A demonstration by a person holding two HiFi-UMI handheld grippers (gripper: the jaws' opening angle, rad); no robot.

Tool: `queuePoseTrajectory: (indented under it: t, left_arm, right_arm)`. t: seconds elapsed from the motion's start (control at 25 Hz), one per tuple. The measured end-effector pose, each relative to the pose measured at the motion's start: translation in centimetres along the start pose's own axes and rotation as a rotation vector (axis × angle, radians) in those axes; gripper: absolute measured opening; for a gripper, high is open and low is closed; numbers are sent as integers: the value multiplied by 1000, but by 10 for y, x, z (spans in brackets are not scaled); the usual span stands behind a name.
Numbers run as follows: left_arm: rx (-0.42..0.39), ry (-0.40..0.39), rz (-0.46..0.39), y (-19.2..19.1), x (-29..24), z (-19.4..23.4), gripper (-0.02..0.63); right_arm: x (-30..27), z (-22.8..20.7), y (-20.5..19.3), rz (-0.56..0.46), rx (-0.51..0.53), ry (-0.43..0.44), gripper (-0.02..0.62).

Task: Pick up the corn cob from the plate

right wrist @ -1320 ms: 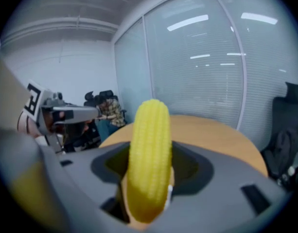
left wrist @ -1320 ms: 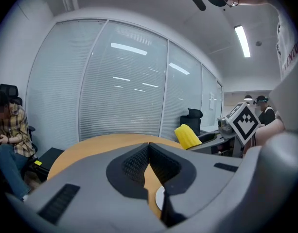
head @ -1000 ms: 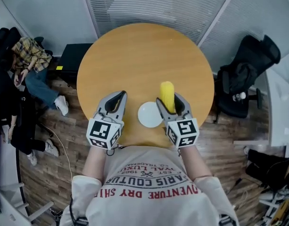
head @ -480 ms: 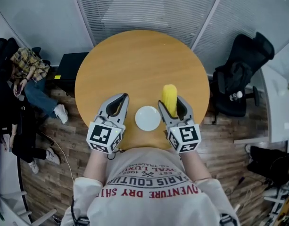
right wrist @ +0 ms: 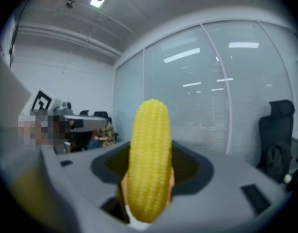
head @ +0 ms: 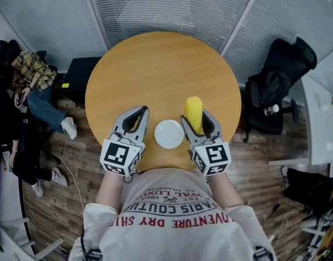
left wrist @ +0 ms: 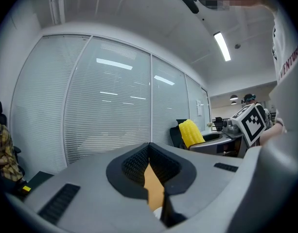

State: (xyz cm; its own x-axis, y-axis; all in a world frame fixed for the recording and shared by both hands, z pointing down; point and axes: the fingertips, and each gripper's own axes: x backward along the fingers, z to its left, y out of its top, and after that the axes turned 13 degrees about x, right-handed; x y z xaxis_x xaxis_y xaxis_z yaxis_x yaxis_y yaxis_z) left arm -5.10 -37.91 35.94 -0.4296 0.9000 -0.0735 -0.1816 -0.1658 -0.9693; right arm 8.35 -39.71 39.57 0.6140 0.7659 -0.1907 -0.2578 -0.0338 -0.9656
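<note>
A yellow corn cob [head: 194,113] stands up between the jaws of my right gripper [head: 195,119], which is shut on its lower part, just right of the plate. The white plate [head: 169,134] lies bare on the round wooden table [head: 155,69] between my two grippers. In the right gripper view the corn cob [right wrist: 149,164] fills the middle, upright in the right gripper [right wrist: 149,188]. My left gripper [head: 139,113] hovers left of the plate, shut with nothing in it. In the left gripper view the left gripper [left wrist: 149,154] shows its tips meeting, with the corn cob [left wrist: 190,132] off to the right.
A black office chair [head: 280,83] with a bag stands right of the table. A seated person [head: 30,75] and a black box [head: 78,72] are at the left. A white desk [head: 318,124] is at the far right. Glass walls with blinds lie beyond the table.
The head view has shifted slightly. My right gripper still holds the corn cob raised beside the plate, and both grippers have barely moved.
</note>
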Motion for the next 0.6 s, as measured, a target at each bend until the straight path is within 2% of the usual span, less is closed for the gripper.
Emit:
queuePoseTrajectory:
  t: [0.6]
  left_arm:
    - [13,14,1,-3,-2,2,33]
  right_arm:
    - [0,1,-1,2,-24,18,265]
